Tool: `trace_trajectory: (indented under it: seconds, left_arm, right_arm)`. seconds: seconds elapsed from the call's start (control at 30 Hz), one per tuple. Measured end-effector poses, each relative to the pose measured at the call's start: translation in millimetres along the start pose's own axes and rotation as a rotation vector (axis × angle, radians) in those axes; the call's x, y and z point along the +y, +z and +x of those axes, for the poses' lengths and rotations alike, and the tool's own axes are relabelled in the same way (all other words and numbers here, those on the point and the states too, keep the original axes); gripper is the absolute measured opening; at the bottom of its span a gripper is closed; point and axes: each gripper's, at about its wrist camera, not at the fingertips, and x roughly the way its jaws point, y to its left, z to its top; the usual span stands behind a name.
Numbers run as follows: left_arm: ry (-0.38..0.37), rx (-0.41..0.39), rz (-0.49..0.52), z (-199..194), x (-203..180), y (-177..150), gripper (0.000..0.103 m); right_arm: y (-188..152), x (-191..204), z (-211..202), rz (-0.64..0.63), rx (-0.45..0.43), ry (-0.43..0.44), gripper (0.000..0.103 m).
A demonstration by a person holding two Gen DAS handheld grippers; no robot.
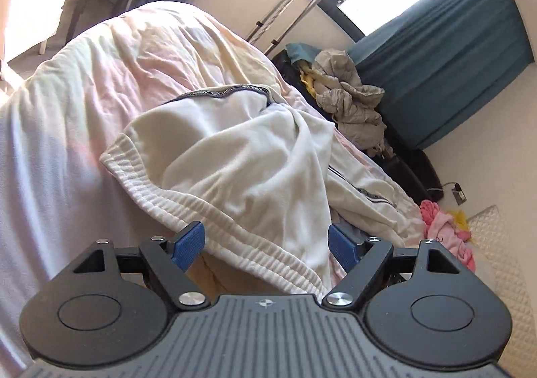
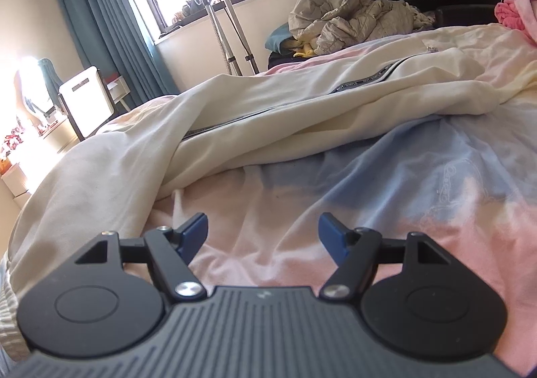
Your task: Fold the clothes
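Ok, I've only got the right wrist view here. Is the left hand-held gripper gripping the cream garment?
Observer: No, the left hand-held gripper is open.
Operator: What's in front of it?
Observer: The ribbed hem of the cream garment runs between its jaws, unclamped.
Operator: Is the fabric flat at that end?
Observer: No, it's heaped in loose folds just beyond the hem.
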Motion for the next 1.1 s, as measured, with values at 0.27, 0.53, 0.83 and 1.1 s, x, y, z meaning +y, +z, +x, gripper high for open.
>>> trace_trajectory:
  seconds: [0.27,0.53,0.83,1.1]
  left_arm:
    - [0.081,-0.206,-0.393,28,62,29,0.083]
    - [0.099,-0.269,-0.544,36,84,23,0.083]
    - [0.114,-0.266,-0.574,30,90,14,0.081]
    - [0.098,-0.175,-0.662,39,112,4,0.078]
  right_arm:
    - [-7,0,13,-0.001,0.032,0.035,0.074]
    - [1,-4,13,0.084,0.023,0.085,0.074]
    - [1,-10,18,0.13,0.042,0.083,0.074]
    - [1,-5,23,0.106,0.051,0.078,0.074]
